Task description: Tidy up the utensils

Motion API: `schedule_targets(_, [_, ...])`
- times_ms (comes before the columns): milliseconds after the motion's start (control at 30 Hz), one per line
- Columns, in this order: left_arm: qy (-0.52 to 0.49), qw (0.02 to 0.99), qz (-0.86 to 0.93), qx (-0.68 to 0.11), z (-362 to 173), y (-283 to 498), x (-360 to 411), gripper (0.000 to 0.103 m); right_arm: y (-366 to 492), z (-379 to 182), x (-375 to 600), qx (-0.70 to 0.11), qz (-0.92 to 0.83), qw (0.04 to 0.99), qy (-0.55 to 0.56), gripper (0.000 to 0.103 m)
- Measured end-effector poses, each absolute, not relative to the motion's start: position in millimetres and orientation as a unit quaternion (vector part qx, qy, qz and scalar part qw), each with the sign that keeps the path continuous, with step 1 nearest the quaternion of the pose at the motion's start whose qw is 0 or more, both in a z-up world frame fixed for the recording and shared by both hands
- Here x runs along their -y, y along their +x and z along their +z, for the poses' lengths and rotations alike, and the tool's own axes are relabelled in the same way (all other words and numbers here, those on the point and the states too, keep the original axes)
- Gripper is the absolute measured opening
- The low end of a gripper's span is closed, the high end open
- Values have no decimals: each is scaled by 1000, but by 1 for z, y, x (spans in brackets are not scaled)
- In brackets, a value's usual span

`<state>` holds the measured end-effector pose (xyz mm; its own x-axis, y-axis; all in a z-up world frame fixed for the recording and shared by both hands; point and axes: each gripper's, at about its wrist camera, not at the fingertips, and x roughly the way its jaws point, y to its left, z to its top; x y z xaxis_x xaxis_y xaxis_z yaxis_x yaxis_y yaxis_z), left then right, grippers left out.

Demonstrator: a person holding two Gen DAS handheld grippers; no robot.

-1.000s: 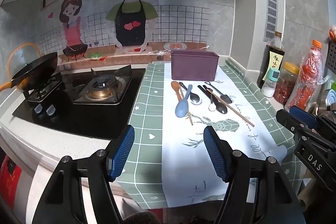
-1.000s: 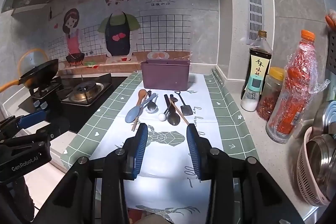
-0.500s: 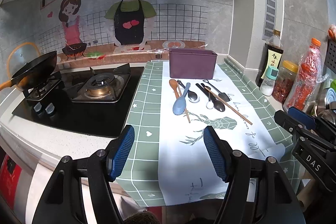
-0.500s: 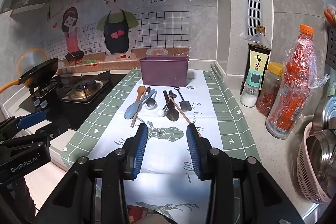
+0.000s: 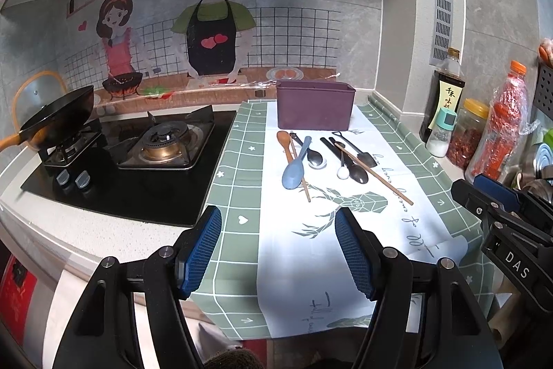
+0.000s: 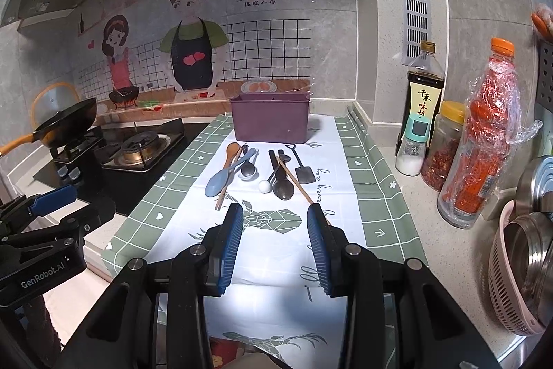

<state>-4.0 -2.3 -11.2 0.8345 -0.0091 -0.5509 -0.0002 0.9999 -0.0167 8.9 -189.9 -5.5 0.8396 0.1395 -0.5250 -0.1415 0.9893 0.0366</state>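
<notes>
A: Current step? Status?
B: Approach. Left gripper (image 5: 278,248) and right gripper (image 6: 273,242) wide open, empty. Utensils (image 6: 255,170) lie before the purple bin (image 6: 271,120).
A: Next?
B: Probably advance, grasp the blue spoon (image 6: 221,178).

A matt purple plastic bin (image 6: 271,120) stands behind a pale-blue plastic spoon (image 6: 221,177), a wooden spoon (image 5: 284,140), glossy metal spoons (image 6: 282,185) and wood chopsticks (image 5: 375,173) on a smooth printed mat (image 6: 276,230). Gripper pads (image 6: 231,244) show ribbed blue rubber. The hob (image 5: 138,192) gleams like black glass.
</notes>
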Motion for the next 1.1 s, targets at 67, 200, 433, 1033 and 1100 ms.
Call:
schedule_targets(67, [-7, 957, -3, -289, -12, -4, 4, 68, 9, -5, 191, -274, 74, 959, -2, 36])
schedule_targets(200, [-5, 957, -6, -289, -13, -6, 7, 68, 9, -6, 191, -274, 73, 959, -2, 36])
schedule_targets(433, [-4, 958, -4, -288, -11, -10, 13, 68, 8, -5, 192, -274, 75, 959, 0, 36])
schedule_targets(1033, [-2, 957, -4, -289, -9, -11, 17, 68, 8, -2, 189, -275, 75, 959, -1, 36])
schedule_targets(1100, [-2, 957, -4, -289, -9, -12, 17, 68, 8, -2, 190, -274, 75, 959, -1, 36])
